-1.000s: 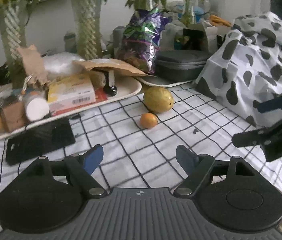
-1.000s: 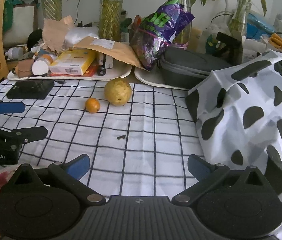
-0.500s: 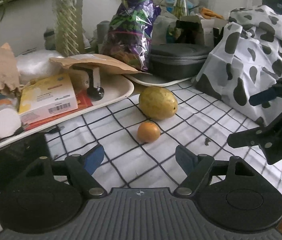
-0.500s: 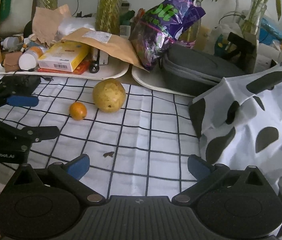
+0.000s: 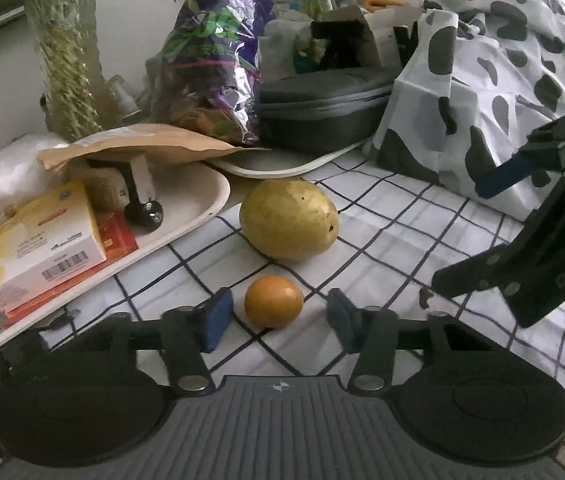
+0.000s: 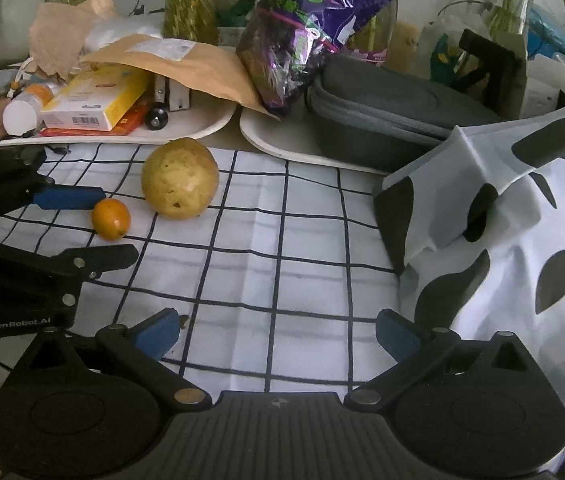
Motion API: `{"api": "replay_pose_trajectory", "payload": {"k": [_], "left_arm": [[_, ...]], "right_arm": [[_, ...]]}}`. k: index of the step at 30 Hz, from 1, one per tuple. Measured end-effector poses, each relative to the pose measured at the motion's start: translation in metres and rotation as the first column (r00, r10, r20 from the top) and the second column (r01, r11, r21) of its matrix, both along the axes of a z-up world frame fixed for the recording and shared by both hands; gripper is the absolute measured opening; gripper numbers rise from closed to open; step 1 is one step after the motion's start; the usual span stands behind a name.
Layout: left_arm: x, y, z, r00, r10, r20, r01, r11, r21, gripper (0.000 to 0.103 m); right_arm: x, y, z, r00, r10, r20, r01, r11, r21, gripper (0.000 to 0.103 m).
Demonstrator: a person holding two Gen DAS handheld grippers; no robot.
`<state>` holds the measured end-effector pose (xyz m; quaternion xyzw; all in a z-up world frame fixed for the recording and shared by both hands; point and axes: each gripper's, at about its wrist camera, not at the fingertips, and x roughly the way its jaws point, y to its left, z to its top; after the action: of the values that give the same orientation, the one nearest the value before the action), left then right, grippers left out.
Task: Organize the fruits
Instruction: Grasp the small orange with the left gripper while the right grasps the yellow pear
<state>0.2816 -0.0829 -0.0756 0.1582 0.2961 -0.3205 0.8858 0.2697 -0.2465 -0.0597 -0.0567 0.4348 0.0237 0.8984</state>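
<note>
- The small orange fruit point(image 5: 273, 301) sits on the checked cloth point(image 5: 382, 240), right between the two blue pads of the left gripper point(image 5: 278, 318).
- One pad point(image 5: 216, 318) is on its left side and one on its right. I can see a thin bit of cloth between each pad and the fruit, so the pads are not pressing on it yet.
- The jaws of the left gripper have just been closing in. The fruit is in the gap, but I think it is not held yet.
- The fruit is almost round, a little wider than tall, so it has no real long side to line up with.
- The big yellow fruit point(image 5: 288, 220) lies just behind the small one, a bit farther from the left gripper. The two fruits sit close, and I cannot tell if they touch.
- A white tray point(image 5: 198, 200) full of boxes is just to the left of the big fruit.
- The right gripper point(image 6: 278, 338) has its jaws wide apart with only cloth between them. Both fruits are off to its left and farther away.
- So the left gripper is much nearer to the small fruit. I think the next thing is to squeeze a tiny bit more and then lift.
- The fruit could roll away toward the big one if only one pad touches first.
</note>
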Motion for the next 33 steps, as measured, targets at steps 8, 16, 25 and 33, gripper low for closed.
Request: {"api": "replay_pose_trajectory", "payload": {"k": [8,16,25,33], "left_arm": [[0.005,0.014,0.010,0.998,0.063,-0.008,-0.063,0.997,-0.035,0.031],[0.008,0.036,0.029,0.990,0.142,-0.025,-0.143,0.986,-0.082,0.031],[0.014,0.059,0.032,0.973,0.216,-0.076,-0.222,0.972,-0.081,0.031],[0.019,0.068,0.029,0.962,0.251,-0.107,-0.260,0.962,-0.085,0.031]], "right_arm": [[0.007,0.008,-0.005,0.998,0.034,0.052,-0.034,0.999,0.003,0.103],[0.017,0.035,-0.003,0.984,0.093,0.151,-0.091,0.996,-0.022,0.103],[0.042,0.056,-0.010,0.965,0.154,0.210,-0.141,0.987,-0.076,0.091],[0.059,0.059,-0.015,0.960,0.150,0.238,-0.141,0.989,-0.054,0.079]]}}
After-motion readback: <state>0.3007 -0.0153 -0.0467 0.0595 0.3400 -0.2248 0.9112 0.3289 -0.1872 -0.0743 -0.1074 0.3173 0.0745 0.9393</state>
